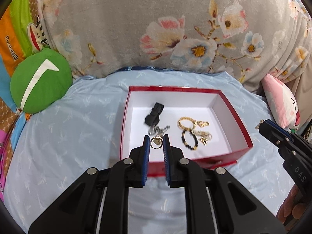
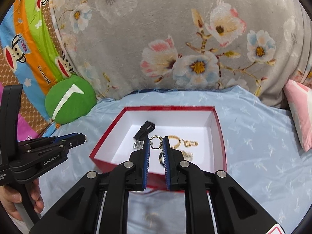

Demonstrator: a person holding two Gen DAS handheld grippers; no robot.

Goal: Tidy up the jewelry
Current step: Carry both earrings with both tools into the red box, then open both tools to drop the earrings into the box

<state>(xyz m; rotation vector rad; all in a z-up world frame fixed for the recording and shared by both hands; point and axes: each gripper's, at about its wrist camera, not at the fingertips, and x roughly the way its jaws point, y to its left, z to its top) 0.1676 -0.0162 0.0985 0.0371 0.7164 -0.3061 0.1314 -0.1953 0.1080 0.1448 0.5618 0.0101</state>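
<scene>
Each gripper pinches a gold ring: left gripper [image 1: 156, 143] holds ring [image 1: 156, 142], right gripper [image 2: 156, 144] another [image 2: 156, 142], above the red box [image 1: 244, 130] on the blue sheet [image 1: 78, 132]. Inside: gold bracelets [image 1: 185, 122], black strap [image 1: 154, 113]. Green cushion [image 1: 39, 80] left of box.

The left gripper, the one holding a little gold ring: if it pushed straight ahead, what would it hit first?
Probably the white floor of the red box, near the silver charm; depth is unclear.
</scene>
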